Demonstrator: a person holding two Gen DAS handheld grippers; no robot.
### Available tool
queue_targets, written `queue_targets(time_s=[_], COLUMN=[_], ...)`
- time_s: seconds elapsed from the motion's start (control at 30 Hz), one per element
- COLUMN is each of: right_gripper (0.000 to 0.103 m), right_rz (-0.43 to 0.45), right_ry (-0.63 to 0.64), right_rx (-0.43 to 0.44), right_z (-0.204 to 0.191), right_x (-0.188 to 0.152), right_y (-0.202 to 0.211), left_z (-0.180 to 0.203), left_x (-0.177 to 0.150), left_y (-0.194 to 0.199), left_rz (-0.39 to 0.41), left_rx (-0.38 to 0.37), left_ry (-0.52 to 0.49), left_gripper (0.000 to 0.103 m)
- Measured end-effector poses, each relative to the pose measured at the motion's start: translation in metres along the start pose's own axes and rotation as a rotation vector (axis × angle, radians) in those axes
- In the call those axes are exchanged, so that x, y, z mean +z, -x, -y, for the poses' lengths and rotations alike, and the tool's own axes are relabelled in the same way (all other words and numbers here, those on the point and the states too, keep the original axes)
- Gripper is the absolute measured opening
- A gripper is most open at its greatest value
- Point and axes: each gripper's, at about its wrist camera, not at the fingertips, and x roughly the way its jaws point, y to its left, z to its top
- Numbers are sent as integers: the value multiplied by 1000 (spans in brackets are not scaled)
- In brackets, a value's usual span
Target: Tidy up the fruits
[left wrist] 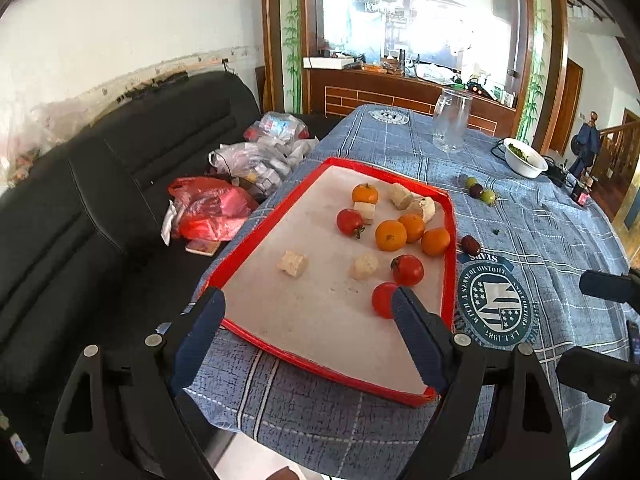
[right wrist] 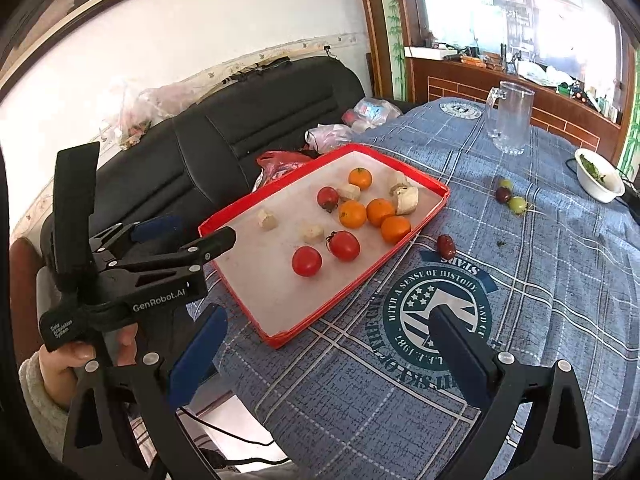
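Left gripper point(left wrist: 308, 300): spread wide and empty, hovering over the near end of the tray, its right finger in front of the nearest tomato.
Right gripper point(right wrist: 324, 320): spread wide and empty, above the tabletop point(right wrist: 540, 280) just right of the tray's near corner.
Tray point(left wrist: 256, 216): red-rimmed with a white floor, lying on the blue plaid cloth near the tabletop's left edge.
Tomatoes point(left wrist: 407, 269): three in the tray, two near the front, one further back.
Oranges point(left wrist: 391, 235): four in the tray, three clustered by the right rim.
Pale chunks point(left wrist: 293, 264): several scattered in the tray, possibly cut banana.
Loose fruit: a dark date point(right wrist: 445, 245) just outside the tray's right rim; three small round fruits point(right wrist: 510, 196) further back, well apart from the tray.
Background: a glass pitcher point(right wrist: 509, 118) and a white bowl point(right wrist: 600, 176) at the far end.
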Motion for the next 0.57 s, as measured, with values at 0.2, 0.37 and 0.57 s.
queue_targets(time_s=[0.2,0.37,0.57], right_gripper=[101,101,101], right_rz=[21,26,21], right_ry=[0,-4,-13], right_rx=[-11,-10,-4], right_z=[-3,-3,-2], right_x=[-1,-2,-4], right_y=[12,16,17], left_z=[2,5,9], left_x=[2,2,-1], left_y=[12,14,11], left_rz=[18,14,-3], left_rx=[3,40,36], left_ry=[-8,-17,-14], left_gripper=[86,86,86])
